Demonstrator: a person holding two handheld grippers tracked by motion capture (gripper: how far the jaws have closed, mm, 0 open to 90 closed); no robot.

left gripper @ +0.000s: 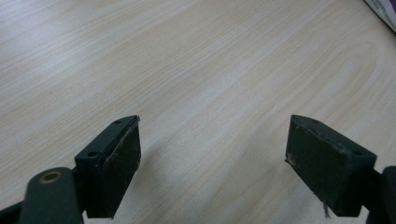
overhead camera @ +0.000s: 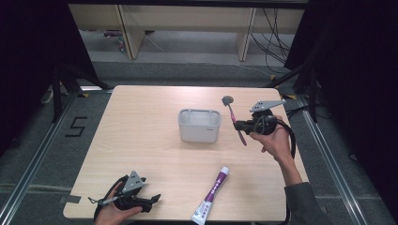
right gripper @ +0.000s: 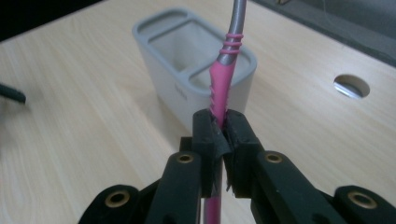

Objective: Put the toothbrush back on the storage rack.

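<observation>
Right gripper view: toothbrush [right gripper: 219, 88] clamped between right gripper's [right gripper: 223, 130] jaws.

Holder [overhead camera: 199, 125] mid-table; tube [overhead camera: 210, 196] nearer front edge.

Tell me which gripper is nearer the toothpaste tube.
Left. The left gripper rests open at the table's near edge, just left of the toothpaste tube. The right gripper, clamped on the toothbrush, is farther back beside the holder.

Pale wood-grain table [overhead camera: 141, 140] with a smooth matt finish. Matt grey plastic holder [overhead camera: 199, 125]. Toothbrush [right gripper: 223, 70] with ribbed pink handle, smooth grey neck. Glossy toothpaste tube [overhead camera: 211, 194].
</observation>
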